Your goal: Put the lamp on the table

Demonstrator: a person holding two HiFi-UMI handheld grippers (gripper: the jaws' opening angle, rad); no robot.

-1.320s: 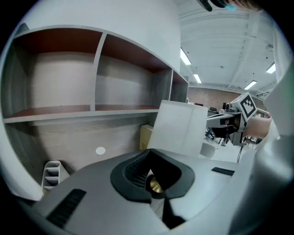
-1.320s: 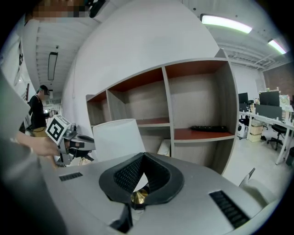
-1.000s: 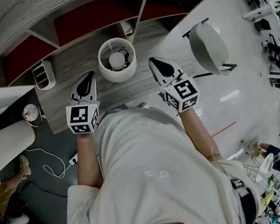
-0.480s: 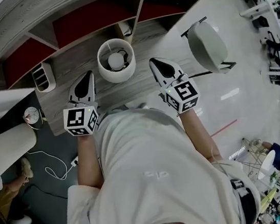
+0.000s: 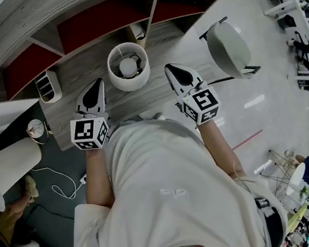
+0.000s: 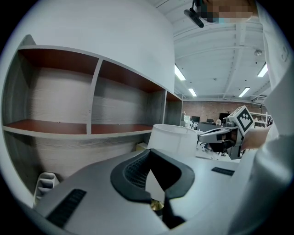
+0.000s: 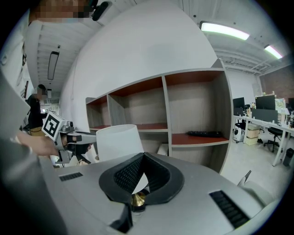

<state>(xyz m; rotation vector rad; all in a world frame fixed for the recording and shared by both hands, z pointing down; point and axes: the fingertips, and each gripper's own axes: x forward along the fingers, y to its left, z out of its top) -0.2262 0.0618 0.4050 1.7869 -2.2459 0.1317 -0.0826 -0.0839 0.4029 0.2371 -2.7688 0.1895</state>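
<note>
Head view, nearest first: left gripper (image 5: 97, 88) and right gripper (image 5: 173, 71) are both out ahead of the person, fingers fully together on each and nothing held. Their own views confirm it: pads meet, nothing between them. Just past them the lamp (image 5: 129, 66) stands upright on the table (image 5: 81, 72), at 12 o'clock from the person. The left gripper tip is near the shade at its 8 o'clock and the right at its 4 o'clock, neither touching. Behind the lamp is the shelf unit (image 5: 100, 19) with red-brown compartments. My read is that the placement is done, since the lamp is seated on the table and released. All that's left is backing the grippers away, maybe a position check. View differences: only the head view looks down into the shade and shows the bulb, plus the chair (image 5: 229, 47) on the floor at 2 o'clock. The gripper views give the shade side-on, each with the opposite gripper beyond it. Only the right gripper view shows a dark flat item (image 7: 202, 134) on a shelf, and I can't tell what it is.
</note>
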